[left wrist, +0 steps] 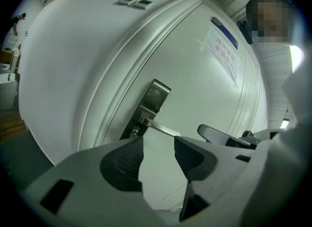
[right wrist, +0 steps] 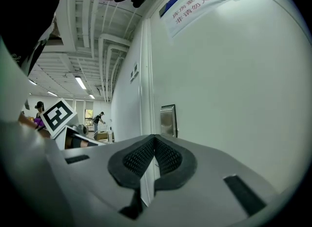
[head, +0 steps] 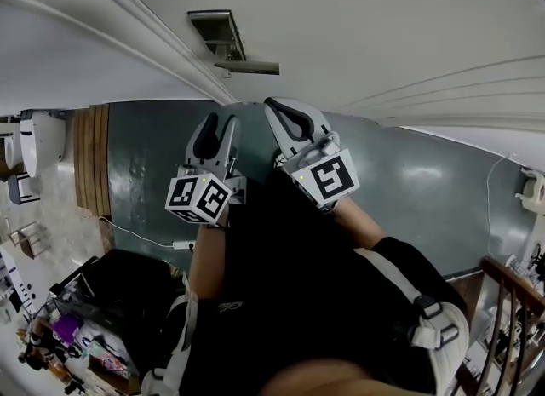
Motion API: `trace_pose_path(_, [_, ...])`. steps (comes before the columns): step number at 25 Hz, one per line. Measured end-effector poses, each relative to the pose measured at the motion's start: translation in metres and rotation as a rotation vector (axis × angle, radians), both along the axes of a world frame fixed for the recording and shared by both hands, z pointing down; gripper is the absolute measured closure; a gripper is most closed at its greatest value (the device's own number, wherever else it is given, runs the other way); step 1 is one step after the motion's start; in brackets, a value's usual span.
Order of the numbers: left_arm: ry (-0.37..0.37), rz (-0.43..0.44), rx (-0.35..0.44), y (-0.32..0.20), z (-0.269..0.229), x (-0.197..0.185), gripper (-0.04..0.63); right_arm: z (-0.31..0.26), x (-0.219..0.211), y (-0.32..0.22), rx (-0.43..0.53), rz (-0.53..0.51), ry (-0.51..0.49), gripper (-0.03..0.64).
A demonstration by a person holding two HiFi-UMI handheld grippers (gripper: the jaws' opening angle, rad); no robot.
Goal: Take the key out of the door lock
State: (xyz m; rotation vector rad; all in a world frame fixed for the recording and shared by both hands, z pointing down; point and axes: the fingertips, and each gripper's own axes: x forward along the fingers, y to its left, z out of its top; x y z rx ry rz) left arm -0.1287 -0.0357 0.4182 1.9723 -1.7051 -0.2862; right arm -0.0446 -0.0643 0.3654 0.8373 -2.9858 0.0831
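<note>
Head view: left gripper (head: 221,123) and right gripper (head: 277,106) are up at the door (head: 383,20), short of the lock plate (head: 220,35).

Left gripper view: jaws wide, empty. There's a small stub (left wrist: 133,132) at the plate's lower end, probably the key.

Right gripper view: jaws pinched together, empty.

Extraction not yet started.

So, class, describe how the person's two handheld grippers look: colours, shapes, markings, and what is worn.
The left gripper and right gripper share light grey plastic bodies, with black textured pads lining their curved jaws. Each carries a white cube printed with black square markers. The person wears a black top.
</note>
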Motion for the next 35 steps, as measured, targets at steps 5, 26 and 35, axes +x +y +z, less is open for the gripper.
trace_pose_path(5, [0.048, -0.033, -0.019, -0.007, 0.012, -0.002, 0.387, -0.001, 0.0, -0.008, -0.001, -0.021, -0.014, 0.609])
trace_pose_path(26, [0.268, -0.035, -0.064, -0.074, 0.066, -0.027, 0.4, -0.002, -0.019, -0.058, 0.024, -0.013, -0.024, 0.609])
trace_pose_path(35, [0.396, -0.051, -0.094, -0.095, 0.075, -0.032, 0.4, -0.007, -0.023, -0.071, 0.032, -0.006, -0.009, 0.609])
